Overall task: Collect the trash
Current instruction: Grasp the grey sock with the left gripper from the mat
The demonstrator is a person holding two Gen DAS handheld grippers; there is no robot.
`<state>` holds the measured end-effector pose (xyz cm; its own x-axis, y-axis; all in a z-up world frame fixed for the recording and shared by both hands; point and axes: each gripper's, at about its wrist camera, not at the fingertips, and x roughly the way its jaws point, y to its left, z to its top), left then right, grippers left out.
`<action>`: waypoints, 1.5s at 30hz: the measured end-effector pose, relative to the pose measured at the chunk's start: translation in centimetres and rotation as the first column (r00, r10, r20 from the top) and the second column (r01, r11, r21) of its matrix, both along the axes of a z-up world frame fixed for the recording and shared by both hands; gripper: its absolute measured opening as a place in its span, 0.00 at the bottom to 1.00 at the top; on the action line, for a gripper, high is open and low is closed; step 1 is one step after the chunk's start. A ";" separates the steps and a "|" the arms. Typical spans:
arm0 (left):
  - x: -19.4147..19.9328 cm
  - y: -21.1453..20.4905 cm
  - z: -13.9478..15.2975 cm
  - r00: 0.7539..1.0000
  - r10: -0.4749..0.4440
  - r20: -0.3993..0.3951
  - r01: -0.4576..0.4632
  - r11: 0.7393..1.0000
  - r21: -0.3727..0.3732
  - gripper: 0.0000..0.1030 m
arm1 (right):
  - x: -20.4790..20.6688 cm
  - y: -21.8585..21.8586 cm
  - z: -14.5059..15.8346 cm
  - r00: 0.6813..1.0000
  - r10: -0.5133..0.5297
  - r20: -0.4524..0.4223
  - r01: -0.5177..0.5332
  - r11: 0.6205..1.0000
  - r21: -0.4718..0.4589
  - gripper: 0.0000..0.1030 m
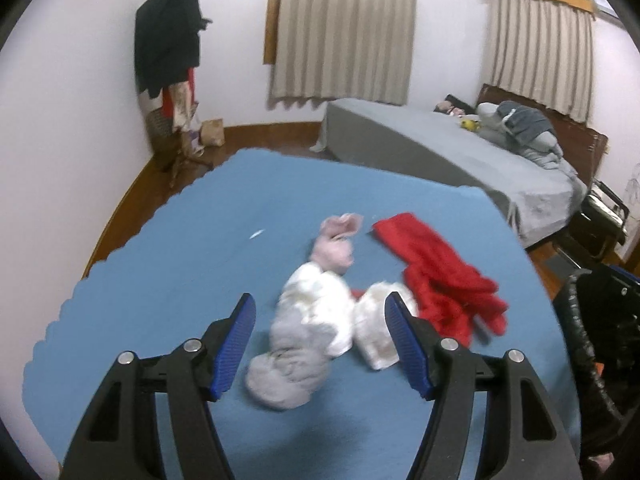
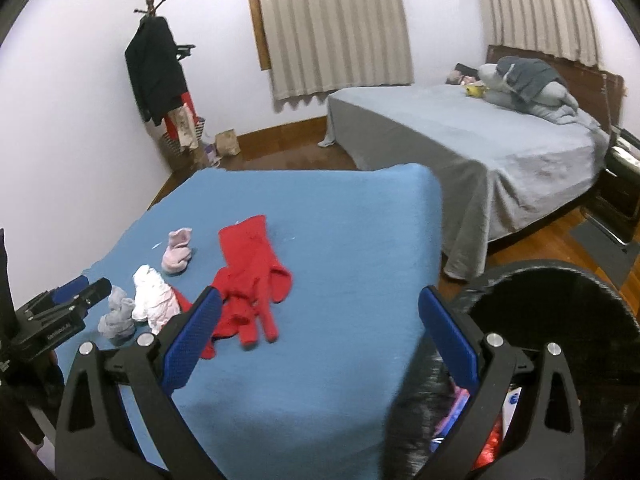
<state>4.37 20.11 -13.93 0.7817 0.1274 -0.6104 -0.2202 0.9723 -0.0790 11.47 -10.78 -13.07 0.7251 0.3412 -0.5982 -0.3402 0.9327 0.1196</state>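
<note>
Blue table [image 1: 168, 240]: a blue cloth-covered surface that fills the lower half of both views; all the loose items lie on it.
Black bin [image 2: 560, 280]: a round bin with a black liner at the table's right edge, just beside the right gripper; colourful wrappers show inside it.
Red garment [image 2: 248, 276]: spread flat near the table's middle, to the right of the small bundles; its lower end reaches the left finger of the right gripper.
White bundle [image 1: 316, 312]: crumpled white piece lying ahead of the left gripper, in line with the gap between its fingers but not pressed by them.
Second white piece [image 1: 374, 332]: just beside the left gripper's right-hand finger, partly hidden behind it.
Grey bundle [image 1: 280, 380]: nearest to the left gripper, between its fingers; contact cannot be told.
Pink bundle [image 1: 336, 244]: beyond the white one, farther from the gripper.
Left gripper [image 1: 320, 344]: fingers spread apart, holding nothing.
Right gripper [image 2: 320, 336]: fingers wide apart, nothing between them but bare blue cloth.
</note>
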 end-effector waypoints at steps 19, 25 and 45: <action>0.6 1.5 -4.0 0.995 0.017 -0.096 -0.024 0.997 -0.070 0.56 | 0.5 3.9 -2.5 0.998 0.052 -0.025 -0.053 0.998 -0.034 0.93; 0.6 2.0 -4.1 0.995 0.037 -0.094 -0.043 0.997 -0.068 0.43 | 0.5 4.5 -2.7 0.997 0.070 -0.033 -0.071 0.997 -0.040 0.93; 1.4 2.3 -4.4 0.994 0.039 -0.104 -0.046 0.997 -0.065 0.57 | 0.9 7.2 -3.5 0.992 0.116 -0.047 -0.118 0.992 -0.045 0.93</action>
<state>5.78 22.39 -18.37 0.7091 0.1148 -0.6957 -0.2714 0.9551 -0.1191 12.38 -3.59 -16.57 0.6543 0.3924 -0.6464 -0.4427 0.8918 0.0931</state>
